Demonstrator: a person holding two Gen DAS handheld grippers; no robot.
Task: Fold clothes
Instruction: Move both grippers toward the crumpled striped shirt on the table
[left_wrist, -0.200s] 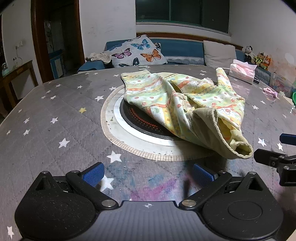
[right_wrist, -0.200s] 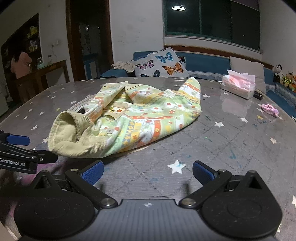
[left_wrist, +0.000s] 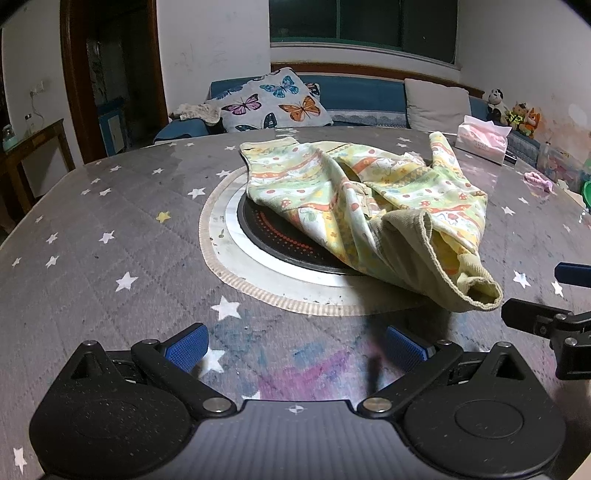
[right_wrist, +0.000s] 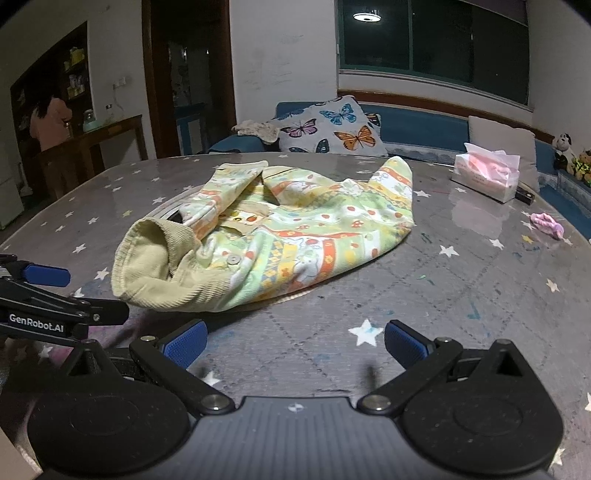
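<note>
A crumpled child's garment (left_wrist: 369, 206) with a yellow, green and orange print and a tan ribbed cuff lies on the grey star-patterned table, partly over a round black hob. It also shows in the right wrist view (right_wrist: 280, 240). My left gripper (left_wrist: 295, 345) is open and empty, low over the table in front of the garment. My right gripper (right_wrist: 295, 341) is open and empty, just short of the garment's near edge. The right gripper shows at the right edge of the left wrist view (left_wrist: 554, 306); the left gripper shows at the left edge of the right wrist view (right_wrist: 48, 295).
The round hob (left_wrist: 280, 240) with a white ring sits in the table's middle. A tissue box (right_wrist: 487, 177) stands at the far right. A small pink cloth (right_wrist: 546, 225) lies near the right edge. A sofa with a butterfly pillow (right_wrist: 332, 125) is behind the table.
</note>
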